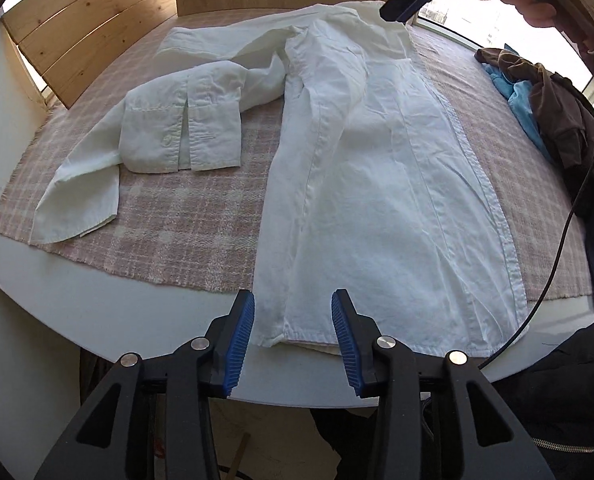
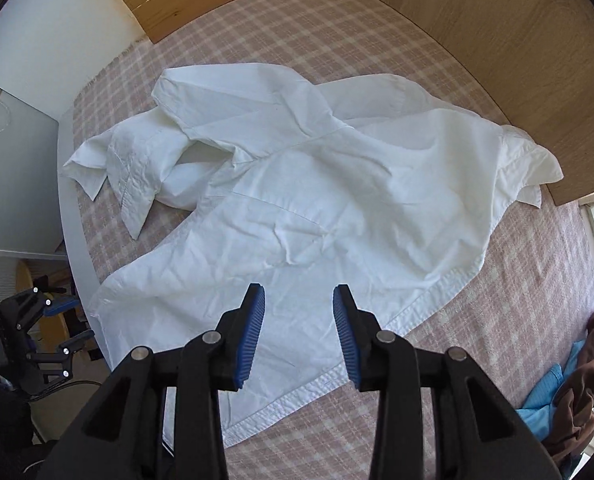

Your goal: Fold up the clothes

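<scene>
A white long-sleeved shirt (image 1: 377, 184) lies on a pink checked cloth (image 1: 185, 216), its body folded into a long strip and both sleeves (image 1: 181, 128) bunched out to the left. My left gripper (image 1: 293, 340) is open at the hem by the table's near edge, with nothing between its blue pads. In the right wrist view the same shirt (image 2: 321, 200) spreads below my right gripper (image 2: 299, 334), which hovers open over the body near the long hemmed edge. The right gripper (image 1: 401, 0) also shows in the left wrist view, above the collar end.
A heap of brown, blue and dark clothes (image 1: 553, 108) sits at the table's right side, also seen in the right wrist view (image 2: 577, 392). Wooden panels (image 1: 93, 20) back the table. A black cable (image 1: 577, 200) hangs at right. A person's dark jacket (image 1: 569, 380) is near.
</scene>
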The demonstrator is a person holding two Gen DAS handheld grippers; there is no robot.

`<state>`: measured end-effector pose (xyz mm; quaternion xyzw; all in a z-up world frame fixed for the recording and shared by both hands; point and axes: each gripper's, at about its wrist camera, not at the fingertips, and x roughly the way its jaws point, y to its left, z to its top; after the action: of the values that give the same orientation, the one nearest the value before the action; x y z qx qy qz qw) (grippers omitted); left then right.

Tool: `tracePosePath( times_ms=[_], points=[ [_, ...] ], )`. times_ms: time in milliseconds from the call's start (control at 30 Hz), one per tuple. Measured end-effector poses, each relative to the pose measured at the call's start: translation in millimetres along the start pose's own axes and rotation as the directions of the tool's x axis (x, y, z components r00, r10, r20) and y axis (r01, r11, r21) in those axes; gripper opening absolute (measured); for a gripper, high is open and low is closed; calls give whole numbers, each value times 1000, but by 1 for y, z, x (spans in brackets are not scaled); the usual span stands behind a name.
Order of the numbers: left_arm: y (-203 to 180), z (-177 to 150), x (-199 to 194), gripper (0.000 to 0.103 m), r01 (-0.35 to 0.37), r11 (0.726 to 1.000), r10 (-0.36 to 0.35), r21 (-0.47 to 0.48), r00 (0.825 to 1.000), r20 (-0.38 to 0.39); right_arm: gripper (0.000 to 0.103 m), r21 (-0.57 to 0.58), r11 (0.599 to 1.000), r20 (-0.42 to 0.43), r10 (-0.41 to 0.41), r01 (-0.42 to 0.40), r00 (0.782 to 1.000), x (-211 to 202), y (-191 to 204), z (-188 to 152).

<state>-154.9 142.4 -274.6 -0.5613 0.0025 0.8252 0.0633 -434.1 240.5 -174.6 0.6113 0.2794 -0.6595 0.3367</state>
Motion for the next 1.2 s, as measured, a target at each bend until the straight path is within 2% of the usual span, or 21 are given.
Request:
tracePosePath(
  times_ms=[100,167,200,267,367,500,600,633,667,700,767,867,967,1000,1067,1133,1200],
  points=[
    [2,2,10,31,27,999,-27,23,999,-22,35,11,1000,-21,14,-14,1000,7,21,17],
    [8,4,7,7,57,998,-57,-2,998,-2,35,10,1000,-45,19,-18,999,12,33,25],
    [13,5,5,2,94,995,-94,-25,996,11,36,1,1000,-56,3,-3,998,15,39,30],
    [20,4,1,3,166,985,-166,-40,986,18,36,-42,999,-79,-27,23,997,23,52,37],
    [22,0,-2,2,211,977,-211,-33,977,4,36,-138,989,-111,-70,54,991,38,74,47],
    [25,-2,-14,2,340,938,-338,-65,940,40,36,-266,960,-147,-132,89,980,58,103,60],
    [28,2,-21,2,460,881,-453,-110,888,80,36,-285,950,-162,-177,125,971,71,104,69],
    [28,5,-24,2,515,847,-505,-130,857,100,36,-282,947,-154,-203,153,967,74,100,73],
    [28,7,-27,2,569,809,-556,-149,822,121,36,-279,943,-146,-229,181,962,76,96,76],
    [27,11,-33,2,634,756,-616,-163,773,153,36,-276,938,-139,-254,209,957,78,92,79],
    [24,14,-40,2,726,672,-700,-150,688,191,36,-262,934,-120,-282,243,952,80,83,85],
    [34,5,-8,2,603,764,-599,-230,795,93,36,-239,947,-102,-244,214,965,77,72,90],
    [68,-12,19,2,578,721,-588,-383,802,102,36,-224,960,-64,-183,165,981,67,64,89],
    [76,-15,18,2,571,719,-578,-396,808,116,36,-206,969,-47,-148,135,988,59,60,87],
    [83,-16,14,2,558,730,-555,-395,821,133,36,-170,982,-22,-84,80,996,44,52,80],
    [85,-10,11,2,543,754,-538,-371,833,126,36,-127,991,-2,-45,45,999,30,42,71],
    [87,-5,15,2,518,780,-523,-351,848,91,36,-81,997,20,3,-1,1000,17,34,56]
  ],
)
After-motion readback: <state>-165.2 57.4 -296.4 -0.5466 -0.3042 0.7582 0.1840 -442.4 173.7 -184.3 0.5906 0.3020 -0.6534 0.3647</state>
